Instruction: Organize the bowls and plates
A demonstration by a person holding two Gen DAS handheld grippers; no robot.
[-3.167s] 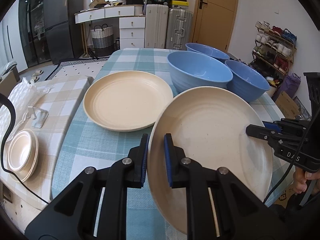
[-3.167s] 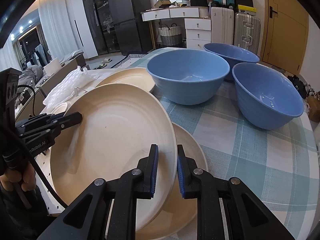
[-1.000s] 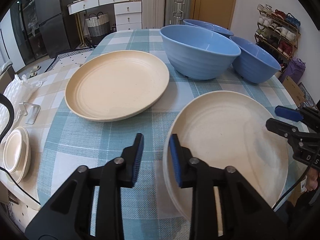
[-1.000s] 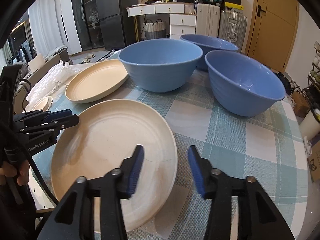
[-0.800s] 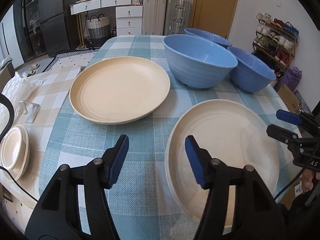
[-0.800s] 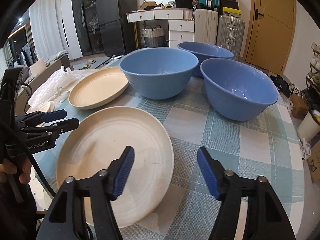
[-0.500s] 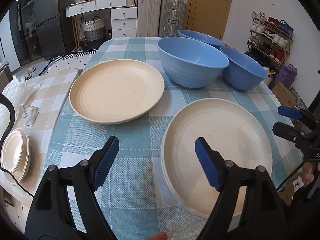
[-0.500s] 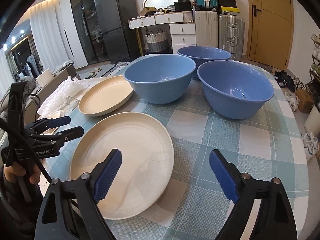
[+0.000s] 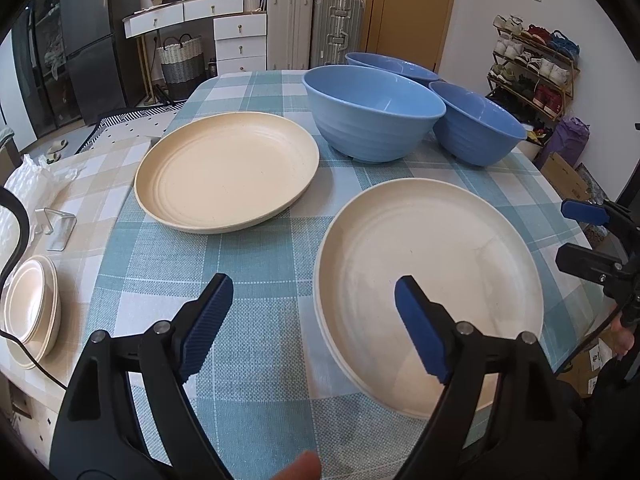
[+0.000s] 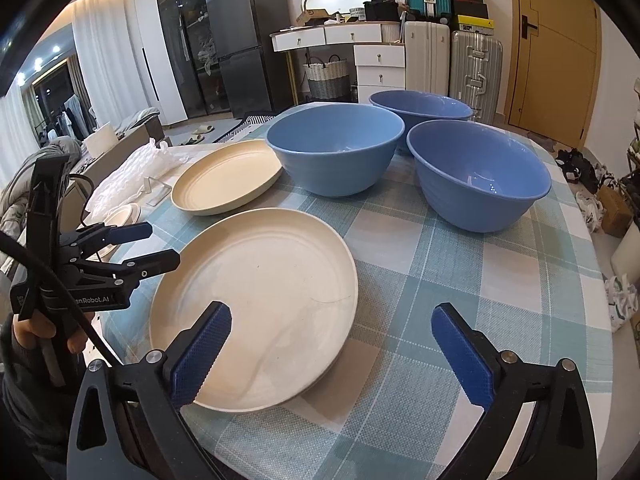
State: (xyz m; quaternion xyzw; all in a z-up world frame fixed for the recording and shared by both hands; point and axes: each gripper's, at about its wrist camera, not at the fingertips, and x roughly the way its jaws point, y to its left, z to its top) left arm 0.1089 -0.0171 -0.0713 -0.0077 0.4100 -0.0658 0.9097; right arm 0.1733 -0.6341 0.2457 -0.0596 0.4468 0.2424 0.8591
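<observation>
Item: near plate stack, cream. It lies flat on the checked cloth of the desk at its near edge; a second rim shows under it in the left view, so we count two plates there.

Item: far plate, cream, alone, well apart from the stack, beside the big blue bowl.

Item: two further blue bowls, unstacked, close together behind.

Item: left tongs. Jaws opening, wide, nothing held; the stack's left rim lies between the pads without touching them.

Item: right tongs. Jaws opening to their widest, nothing held; the left pad hangs above the stack's near rim.

Risks, as we judge them:
- The stack sits close to the desk's edge; a knock from either pad as it pulls away could push it off.
- The upper plate may not be seated squarely; a nudge could slide it.
- The reach to the far plate passes the big bowl; a wide jaw could clip its wall.

Changes since the earliest frames: then both tongs pinched one plate by opposite rims and held it tilted in the air over a plate on the cloth. Now we find it laid down on that plate, and both tongs released and drawn slightly back.
</observation>
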